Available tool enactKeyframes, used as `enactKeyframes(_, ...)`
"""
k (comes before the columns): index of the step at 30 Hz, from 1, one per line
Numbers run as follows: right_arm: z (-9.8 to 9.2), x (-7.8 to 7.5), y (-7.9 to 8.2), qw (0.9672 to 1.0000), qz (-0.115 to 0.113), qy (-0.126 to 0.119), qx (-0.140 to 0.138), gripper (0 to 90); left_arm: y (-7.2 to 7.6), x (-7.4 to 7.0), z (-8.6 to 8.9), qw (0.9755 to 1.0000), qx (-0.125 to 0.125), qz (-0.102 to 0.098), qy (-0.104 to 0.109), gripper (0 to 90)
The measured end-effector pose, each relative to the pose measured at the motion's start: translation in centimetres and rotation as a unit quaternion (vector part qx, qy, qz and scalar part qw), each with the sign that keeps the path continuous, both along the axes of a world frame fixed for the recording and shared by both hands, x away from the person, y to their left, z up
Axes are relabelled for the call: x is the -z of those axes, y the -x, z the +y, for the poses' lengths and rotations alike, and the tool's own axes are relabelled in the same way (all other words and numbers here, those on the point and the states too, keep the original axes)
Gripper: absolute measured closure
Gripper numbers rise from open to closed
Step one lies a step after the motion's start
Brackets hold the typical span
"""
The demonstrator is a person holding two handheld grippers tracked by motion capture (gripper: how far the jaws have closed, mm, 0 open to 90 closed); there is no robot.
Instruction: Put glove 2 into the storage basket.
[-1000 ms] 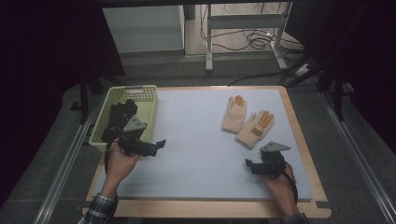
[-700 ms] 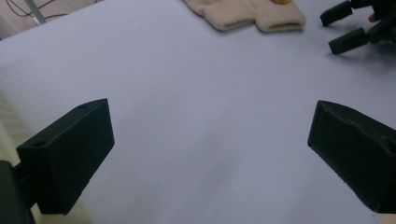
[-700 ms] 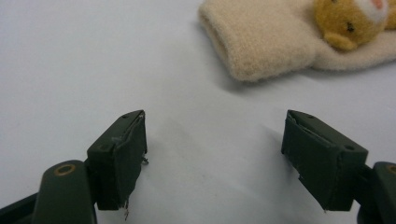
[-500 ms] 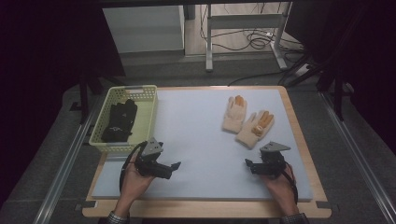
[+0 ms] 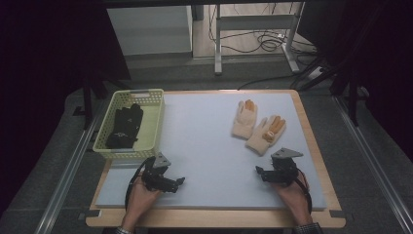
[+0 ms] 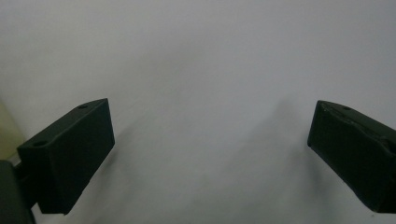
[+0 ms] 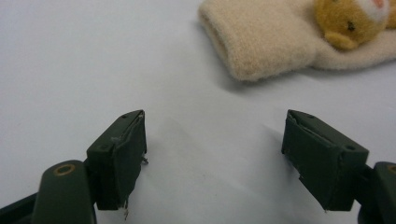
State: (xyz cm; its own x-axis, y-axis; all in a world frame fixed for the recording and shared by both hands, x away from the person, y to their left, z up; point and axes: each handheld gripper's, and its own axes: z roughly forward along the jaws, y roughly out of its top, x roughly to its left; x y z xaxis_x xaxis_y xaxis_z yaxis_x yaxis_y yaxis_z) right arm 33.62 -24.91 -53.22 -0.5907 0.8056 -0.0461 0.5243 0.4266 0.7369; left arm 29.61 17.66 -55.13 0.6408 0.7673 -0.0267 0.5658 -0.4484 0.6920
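Two cream gloves with orange bear patches lie on the pale mat at the right back: one glove (image 5: pixel 244 118) and its partner (image 5: pixel 266 133). A cuff of a cream glove (image 7: pixel 261 42) is ahead of my right gripper (image 7: pixel 215 144), which is open and empty. My right gripper (image 5: pixel 259 171) rests on the mat near the front right. Black gloves (image 5: pixel 125 126) lie in the yellow-green basket (image 5: pixel 155 124) at the left. My left gripper (image 5: pixel 179 182) sits at the front left, and the left gripper view has my left gripper (image 6: pixel 210 140) open over bare mat.
The mat (image 5: pixel 204 141) covers a wooden table (image 5: pixel 214 219) whose rim runs along the front. Behind the table are a white cabinet (image 5: pixel 151 29), a metal frame's legs (image 5: pixel 217 44) and cables (image 5: pixel 265 41) on the floor.
My left gripper has come out of the basket and moved down to the front left of the mat. The black gloves stay in the basket. The right gripper has not moved.
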Motion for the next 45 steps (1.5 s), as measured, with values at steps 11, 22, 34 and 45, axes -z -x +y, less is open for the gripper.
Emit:
enactKeyframes(11, 0.0, 0.0, 0.0, 1.0, 0.0, 0.001, -0.001, 21.7, -0.1, 0.1, 0.2, 1.0, -0.004, 0.004, 0.007, 0.9)
enactKeyframes(22, -0.1, -1.9, -0.1, 0.9997, -0.004, -0.023, -0.005, 36.5, -0.1, 0.1, 0.2, 1.0, -0.004, 0.004, 0.007, 0.9)
enactKeyframes(34, 1.9, -4.5, -4.7, 0.9995, -0.011, -0.026, -0.016, 53.2, -0.1, 0.1, 0.2, 1.0, -0.004, 0.004, 0.007, 1.0)
enactKeyframes(45, 5.4, -3.8, -10.6, 0.9998, -0.019, 0.002, 0.002, 35.7, -0.1, 0.1, 0.2, 1.0, -0.004, 0.004, 0.008, 1.0)
